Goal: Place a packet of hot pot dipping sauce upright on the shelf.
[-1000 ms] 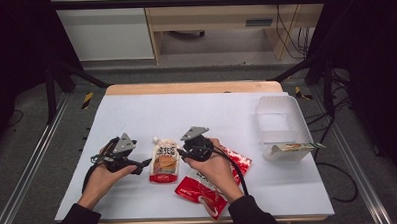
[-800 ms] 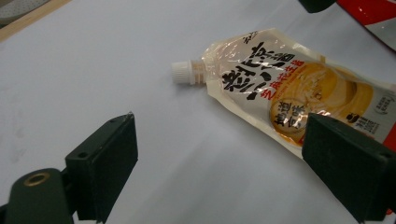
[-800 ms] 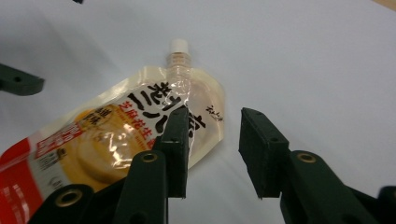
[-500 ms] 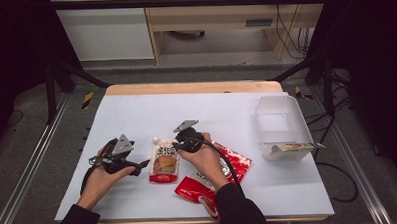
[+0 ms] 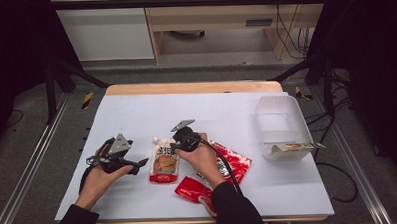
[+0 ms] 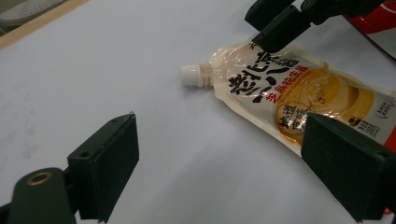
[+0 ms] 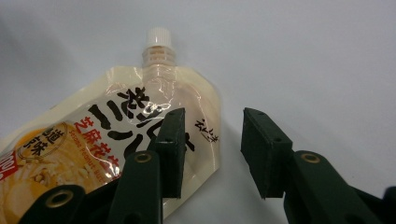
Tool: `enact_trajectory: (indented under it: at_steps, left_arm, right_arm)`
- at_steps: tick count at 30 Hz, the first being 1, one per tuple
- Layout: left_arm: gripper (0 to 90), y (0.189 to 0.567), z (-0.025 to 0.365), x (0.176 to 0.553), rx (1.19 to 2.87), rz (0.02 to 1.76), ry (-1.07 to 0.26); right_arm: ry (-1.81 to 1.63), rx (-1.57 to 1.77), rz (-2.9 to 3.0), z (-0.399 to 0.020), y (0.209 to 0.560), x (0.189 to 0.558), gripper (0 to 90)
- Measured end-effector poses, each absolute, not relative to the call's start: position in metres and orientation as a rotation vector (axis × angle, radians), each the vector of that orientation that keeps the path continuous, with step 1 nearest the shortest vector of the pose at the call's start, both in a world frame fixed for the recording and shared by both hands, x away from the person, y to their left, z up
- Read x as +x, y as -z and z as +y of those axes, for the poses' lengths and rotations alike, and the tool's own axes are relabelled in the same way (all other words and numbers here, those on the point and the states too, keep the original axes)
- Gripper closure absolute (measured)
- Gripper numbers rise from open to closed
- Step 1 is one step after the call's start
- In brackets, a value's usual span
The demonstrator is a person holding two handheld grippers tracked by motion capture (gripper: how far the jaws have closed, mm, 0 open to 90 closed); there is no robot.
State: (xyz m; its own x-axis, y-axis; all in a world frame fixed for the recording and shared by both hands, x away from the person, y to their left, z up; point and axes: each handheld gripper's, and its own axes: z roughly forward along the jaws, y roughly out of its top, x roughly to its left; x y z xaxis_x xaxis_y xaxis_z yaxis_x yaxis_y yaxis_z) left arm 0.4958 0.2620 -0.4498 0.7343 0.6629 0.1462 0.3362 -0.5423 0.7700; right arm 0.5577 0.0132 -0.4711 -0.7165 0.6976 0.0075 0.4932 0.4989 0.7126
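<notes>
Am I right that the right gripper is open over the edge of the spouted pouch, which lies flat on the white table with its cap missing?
Not quite: the cap is on. The right gripper view shows a white screw cap on the spouted pouch. The rest holds: the right gripper is open over the pouch's edge, and the pouch lies flat on the white table.

— How do the two arms sit?

— Both forearms, in dark sleeves, come in from the near edge. The left hand (image 5: 96, 175) lies low, holding the black two-jaw left gripper (image 5: 138, 164) level, its tips pointing across toward the other hand.

— Is it spread?

— Yes, its black pads (image 6: 109, 158) stand wide apart with nothing between them.

— And the other?

— The right hand (image 5: 203, 159) angles inward and tips the black two-jaw right gripper (image 7: 212, 154) downward. Its pads (image 7: 173, 149) stand partly parted, pressing on nothing.
</notes>
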Motion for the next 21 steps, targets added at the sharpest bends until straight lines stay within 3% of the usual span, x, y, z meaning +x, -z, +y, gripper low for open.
enact_trajectory:
  at_steps: [5, 11, 17, 21]
  left_arm:
    - [11.4, 0.4501, 0.261, 0.4958, 2.181, 0.744, -0.545]
    - [11.6, 0.4499, 0.2597, 0.4951, 2.179, 0.745, -0.542]
    - [11.6, 0.4493, 0.2591, 0.4955, 2.184, 0.737, -0.538]
    - [11.6, 0.4494, 0.2593, 0.4953, 2.182, 0.735, -0.536]
  right_arm:
    - [-1.045, 1.012, 2.48, 0.0152, 0.4741, 0.5578, 61.6]
    - [-1.054, 1.019, 2.499, 0.0171, 0.4748, 0.556, 70.3]
    - [-1.05, 1.004, 2.513, 0.017, 0.4729, 0.5539, 85.1]
    - [-1.057, 0.987, 2.513, 0.0175, 0.4715, 0.5527, 87.8]
